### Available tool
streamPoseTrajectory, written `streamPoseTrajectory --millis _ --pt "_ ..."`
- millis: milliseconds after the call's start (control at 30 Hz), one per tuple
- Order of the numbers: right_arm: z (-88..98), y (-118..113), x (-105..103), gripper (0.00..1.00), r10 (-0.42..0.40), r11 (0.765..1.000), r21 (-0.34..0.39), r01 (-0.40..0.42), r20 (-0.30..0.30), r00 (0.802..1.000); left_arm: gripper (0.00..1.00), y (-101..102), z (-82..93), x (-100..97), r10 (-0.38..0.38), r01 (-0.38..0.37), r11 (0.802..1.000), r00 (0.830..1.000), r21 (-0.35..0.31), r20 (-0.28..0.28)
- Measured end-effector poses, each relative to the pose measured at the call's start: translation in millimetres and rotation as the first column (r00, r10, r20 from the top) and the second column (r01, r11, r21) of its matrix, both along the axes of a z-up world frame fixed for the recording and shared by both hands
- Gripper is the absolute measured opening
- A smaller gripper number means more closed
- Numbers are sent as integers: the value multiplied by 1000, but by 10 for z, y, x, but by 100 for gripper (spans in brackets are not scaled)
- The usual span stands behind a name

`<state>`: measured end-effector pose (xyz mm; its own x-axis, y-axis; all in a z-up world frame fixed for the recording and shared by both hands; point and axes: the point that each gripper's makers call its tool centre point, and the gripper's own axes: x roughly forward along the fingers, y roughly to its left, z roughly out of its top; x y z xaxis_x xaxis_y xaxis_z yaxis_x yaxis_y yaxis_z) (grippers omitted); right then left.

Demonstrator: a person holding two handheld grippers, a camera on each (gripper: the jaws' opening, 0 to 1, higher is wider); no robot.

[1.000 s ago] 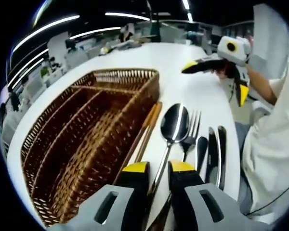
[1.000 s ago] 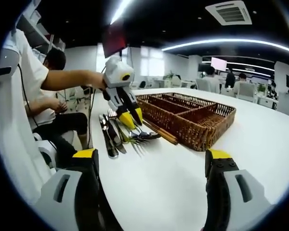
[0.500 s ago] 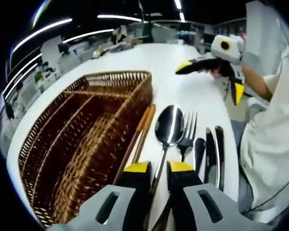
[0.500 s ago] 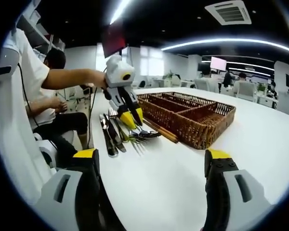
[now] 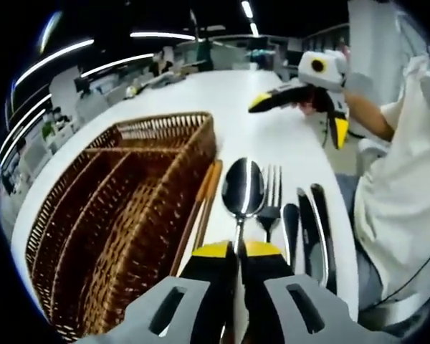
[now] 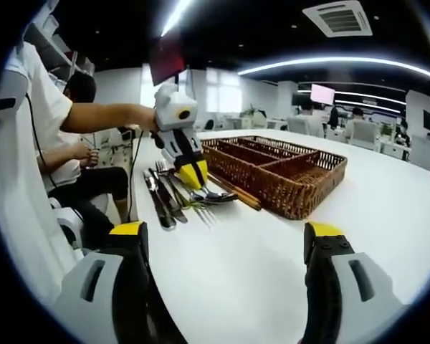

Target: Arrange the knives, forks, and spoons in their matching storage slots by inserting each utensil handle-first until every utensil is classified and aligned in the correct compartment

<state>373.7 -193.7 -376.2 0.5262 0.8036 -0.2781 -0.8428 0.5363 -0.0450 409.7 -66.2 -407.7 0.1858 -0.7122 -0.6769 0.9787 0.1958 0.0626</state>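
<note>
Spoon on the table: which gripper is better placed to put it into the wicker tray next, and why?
Left. The left gripper is shut on the spoon, right beside the wicker tray. The right gripper is open, holds nothing and sits farther away.

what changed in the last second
The left claw closed its jaws on the spoon handle; a second ago they stood apart around it. The spoon has not left the table. The right claw stayed open and idle. The basket, fork and knives lie as before.
</note>
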Motion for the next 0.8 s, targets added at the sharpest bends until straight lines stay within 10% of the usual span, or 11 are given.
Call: streamPoseTrajectory --millis 800 --pt "15 20 7 93 5 1000 13 -5 -7 1000 3 103 178 260 40 -40 999 999 9 31"
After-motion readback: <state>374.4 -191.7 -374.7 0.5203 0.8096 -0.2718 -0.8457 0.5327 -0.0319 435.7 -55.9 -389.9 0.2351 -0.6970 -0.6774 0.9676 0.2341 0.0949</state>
